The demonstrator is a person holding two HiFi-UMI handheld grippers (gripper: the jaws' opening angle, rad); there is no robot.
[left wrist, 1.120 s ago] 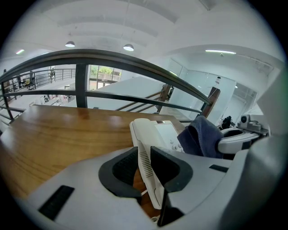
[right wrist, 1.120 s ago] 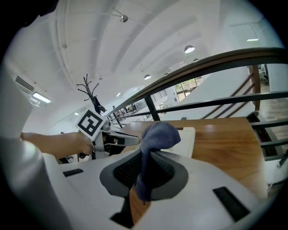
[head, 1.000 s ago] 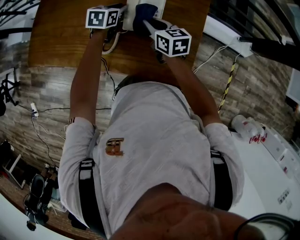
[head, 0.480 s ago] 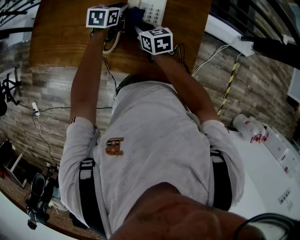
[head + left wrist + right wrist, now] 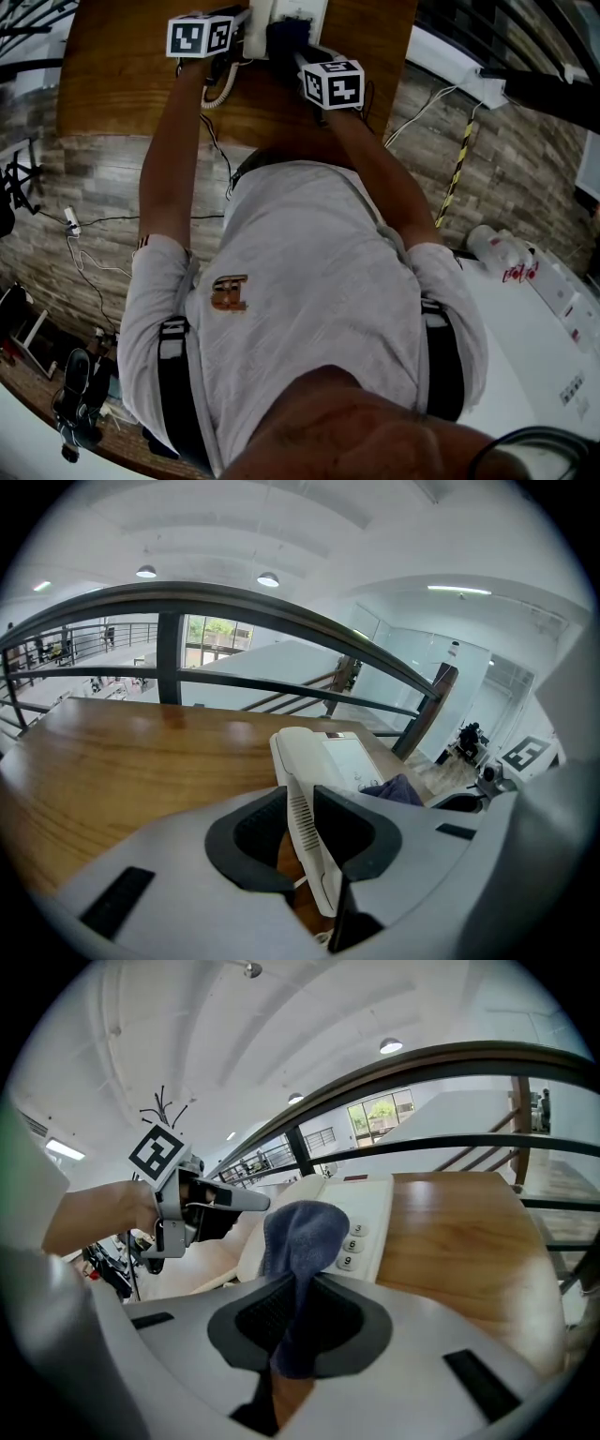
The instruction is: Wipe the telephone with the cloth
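Note:
A white telephone (image 5: 345, 761) lies on the wooden table (image 5: 112, 771), near its edge towards me. My left gripper (image 5: 302, 841) is shut on the phone's handset (image 5: 298, 789), which stands on edge between the jaws at the phone's left side. My right gripper (image 5: 295, 1326) is shut on a dark blue cloth (image 5: 302, 1232). The cloth's free end rests on the phone's keypad (image 5: 361, 1213). From the head view, both grippers meet at the phone (image 5: 281, 14), the left gripper (image 5: 225, 37) beside the right gripper (image 5: 305, 56), with the cloth (image 5: 286, 37) between them.
A dark metal railing (image 5: 234, 607) runs behind the table. The phone's coiled cord (image 5: 220, 94) hangs over the table edge. Cables (image 5: 84, 253) trail on the stone-pattern floor. A white counter (image 5: 525, 309) with bottles stands at the right.
My right gripper swept left across the phone with the cloth, then came partly back right. The left gripper has kept its hold on the handset.

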